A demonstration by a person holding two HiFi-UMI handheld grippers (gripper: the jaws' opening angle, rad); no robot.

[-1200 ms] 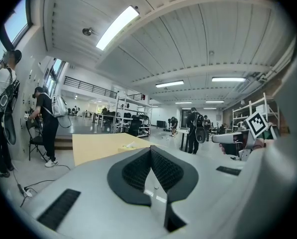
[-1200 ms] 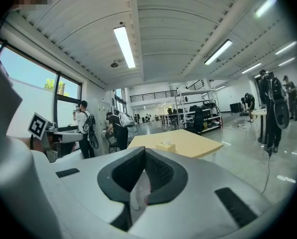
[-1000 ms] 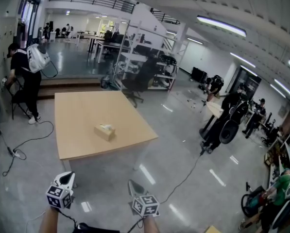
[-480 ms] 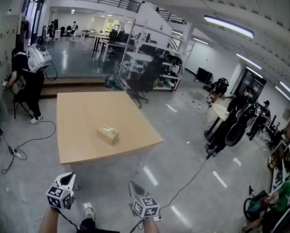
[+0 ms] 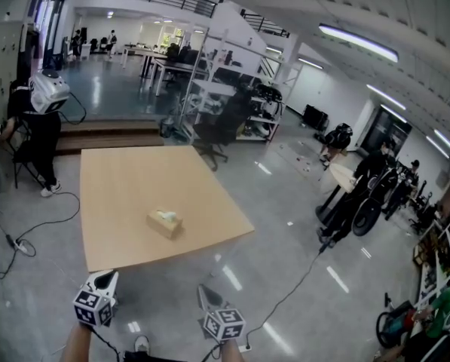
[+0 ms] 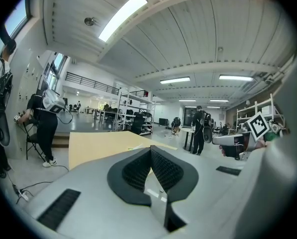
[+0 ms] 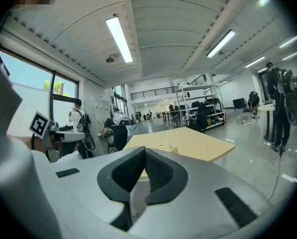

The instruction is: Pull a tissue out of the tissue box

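Note:
A tan tissue box (image 5: 164, 222) with a white tissue sticking up from its top sits near the front of a pale wooden table (image 5: 119, 187). In the right gripper view the tissue box (image 7: 168, 147) shows just past the jaws on the table (image 7: 203, 144). Both grippers hang in the air short of the table's front edge, well apart from the box. My left gripper (image 5: 104, 277) and right gripper (image 5: 205, 292) are shut with nothing in them. In the left gripper view the left gripper (image 6: 150, 150) covers the box; only the table (image 6: 96, 142) shows there.
A person with a white backpack (image 5: 38, 119) stands by a chair at the table's far left corner. Cables (image 5: 21, 240) trail over the glossy floor on both sides. Shelving racks and an office chair (image 5: 215, 127) stand behind the table; several people (image 5: 360, 191) are at the right.
The table and tissue box have come lower and nearer in the head view. Both grippers keep their place at the bottom of the view, still shut.

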